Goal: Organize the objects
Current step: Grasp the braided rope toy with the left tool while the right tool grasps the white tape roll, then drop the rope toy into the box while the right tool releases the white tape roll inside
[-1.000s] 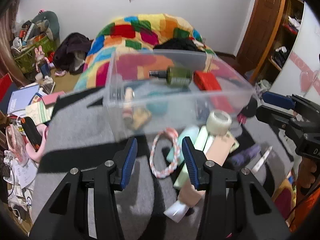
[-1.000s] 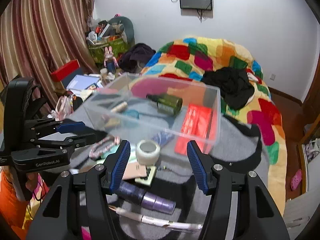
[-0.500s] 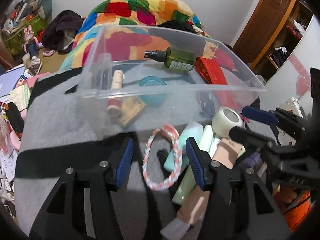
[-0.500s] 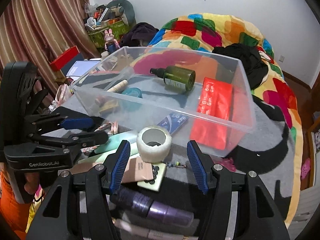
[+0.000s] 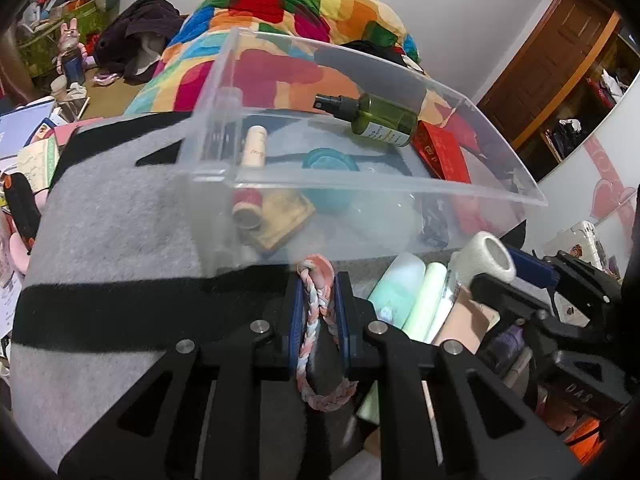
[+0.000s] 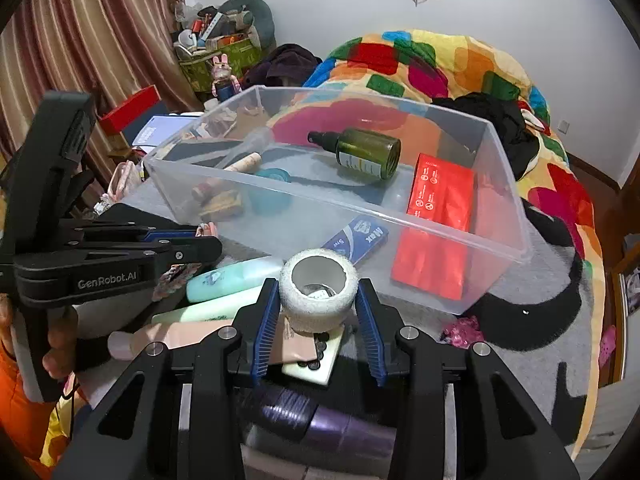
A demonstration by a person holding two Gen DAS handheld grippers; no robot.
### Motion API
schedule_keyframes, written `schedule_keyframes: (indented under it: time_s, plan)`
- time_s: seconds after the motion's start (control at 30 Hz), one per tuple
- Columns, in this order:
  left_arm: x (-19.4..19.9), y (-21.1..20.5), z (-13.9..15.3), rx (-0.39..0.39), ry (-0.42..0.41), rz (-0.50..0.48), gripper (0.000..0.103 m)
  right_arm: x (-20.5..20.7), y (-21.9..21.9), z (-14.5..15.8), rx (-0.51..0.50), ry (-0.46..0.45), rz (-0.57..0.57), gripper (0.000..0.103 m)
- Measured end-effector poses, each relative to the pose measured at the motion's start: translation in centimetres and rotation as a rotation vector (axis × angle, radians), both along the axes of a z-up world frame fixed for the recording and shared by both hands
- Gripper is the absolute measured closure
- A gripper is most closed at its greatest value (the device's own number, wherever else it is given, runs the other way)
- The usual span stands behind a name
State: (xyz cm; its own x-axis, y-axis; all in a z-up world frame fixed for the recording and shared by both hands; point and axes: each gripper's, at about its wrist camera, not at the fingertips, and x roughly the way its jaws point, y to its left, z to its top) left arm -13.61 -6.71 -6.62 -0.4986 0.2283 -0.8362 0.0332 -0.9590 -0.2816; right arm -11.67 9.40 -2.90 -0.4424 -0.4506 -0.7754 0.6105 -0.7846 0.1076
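Observation:
A clear plastic bin (image 5: 360,184) (image 6: 516,216) stands on the grey blanket, holding a green spray bottle (image 5: 376,120) (image 6: 360,152), a red packet (image 6: 440,196), a teal jar (image 5: 330,160) and a small tube (image 5: 252,152). My left gripper (image 5: 319,312) is shut on a pink and white braided ring (image 5: 316,336), squeezed flat just before the bin's near wall. My right gripper (image 6: 318,312) is closed around a white tape roll (image 6: 318,292) (image 5: 486,256), its pads against the roll's sides.
Before the bin lie mint and pale green tubes (image 6: 236,276) (image 5: 412,296), a peach tube (image 6: 172,336), a purple bottle (image 6: 320,420) and a card of buttons (image 6: 312,364). A colourful quilt (image 6: 440,64) lies behind. Clutter fills the floor at left (image 5: 36,136).
Both grippers moved forward and down. The left closed on the braided ring; the right closed in around the tape roll.

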Motion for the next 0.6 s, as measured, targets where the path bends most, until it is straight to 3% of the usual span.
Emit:
schedule_keyframes:
  time_s: [0.13,0.37,0.6]
  plan:
    - [1.6,0.1,0.4,-0.056,0.027,0.017,0.098,0.6,0.8,0.7,-0.016,0.021,-0.009,0.068]
    - [3.8,0.1,1.9,-0.092,0.086,0.029,0.098,1.3,1.8,2.3,-0.053,0.054,-0.027,0.068]
    - [4.8,0.2,5.5,-0.101,0.188,0.032,0.098,1.6,2.4,4.5,-0.094,0.097,-0.041,0.068]
